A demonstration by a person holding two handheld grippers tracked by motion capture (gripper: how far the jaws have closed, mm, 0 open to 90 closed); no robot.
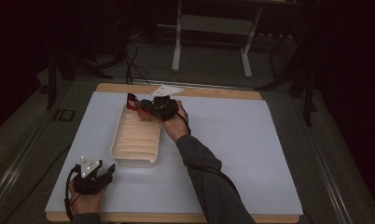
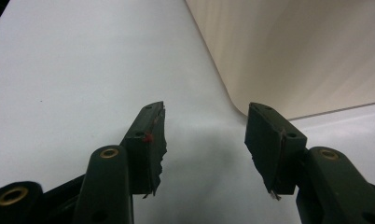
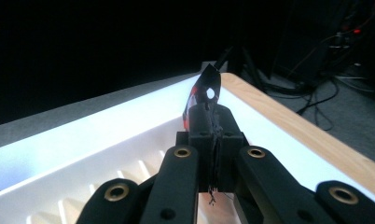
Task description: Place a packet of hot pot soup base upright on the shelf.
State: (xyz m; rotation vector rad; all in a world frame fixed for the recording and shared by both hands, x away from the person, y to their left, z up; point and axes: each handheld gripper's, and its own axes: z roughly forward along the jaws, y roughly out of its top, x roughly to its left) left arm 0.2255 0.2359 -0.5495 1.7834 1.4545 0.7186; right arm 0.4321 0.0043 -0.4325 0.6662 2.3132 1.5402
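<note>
Matt white sheet (image 1: 232, 154) over a wooden table (image 1: 213, 92), pale grain bare along the far edge. Cream tray (image 1: 136, 135), smooth plastic by the look of it, ribbed inside, faintly sheened. Matt black plastic on the left gripper (image 2: 204, 135), brass-coloured metal rivets at the joints, pads ragged and frayed at the edges (a red speck on one). Same black plastic on the right gripper (image 3: 212, 116), pinching a glossy dark packet (image 3: 206, 88), red-printed, foil-like, with a punched hole.

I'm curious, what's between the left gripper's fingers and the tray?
Just bare white table, seen in the left gripper view; the left gripper is open beside the tray.
</note>
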